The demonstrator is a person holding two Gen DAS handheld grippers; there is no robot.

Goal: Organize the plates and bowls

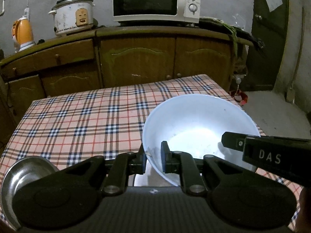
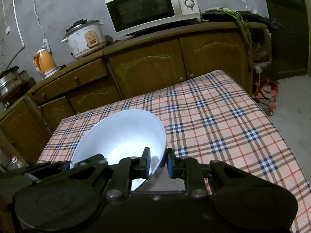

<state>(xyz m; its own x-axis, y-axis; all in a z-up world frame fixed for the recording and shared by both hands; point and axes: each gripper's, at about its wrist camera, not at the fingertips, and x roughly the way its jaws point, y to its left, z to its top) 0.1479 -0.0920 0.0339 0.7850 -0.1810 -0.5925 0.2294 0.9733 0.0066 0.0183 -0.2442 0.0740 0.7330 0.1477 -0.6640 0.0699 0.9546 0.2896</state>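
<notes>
A pale blue bowl [image 1: 196, 124] is held tilted over the plaid-covered table [image 1: 81, 112]. My left gripper [image 1: 154, 158] is shut on the bowl's left rim, one finger outside the wall and one inside. My right gripper [image 2: 157, 162] is shut on the bowl's [image 2: 124, 134] right rim in the same way. The right gripper's body also shows in the left wrist view [image 1: 272, 155] over the bowl's right edge. A steel bowl [image 1: 21, 176] sits at the table's near left corner, partly hidden behind my left gripper.
Wooden cabinets [image 1: 140, 62] stand behind the table, carrying a microwave [image 1: 155, 1], a rice cooker [image 1: 72, 16] and an orange kettle [image 1: 22, 33]. A dark door [image 1: 270, 35] is at the right. A steel pot [image 2: 9, 81] sits at the far left.
</notes>
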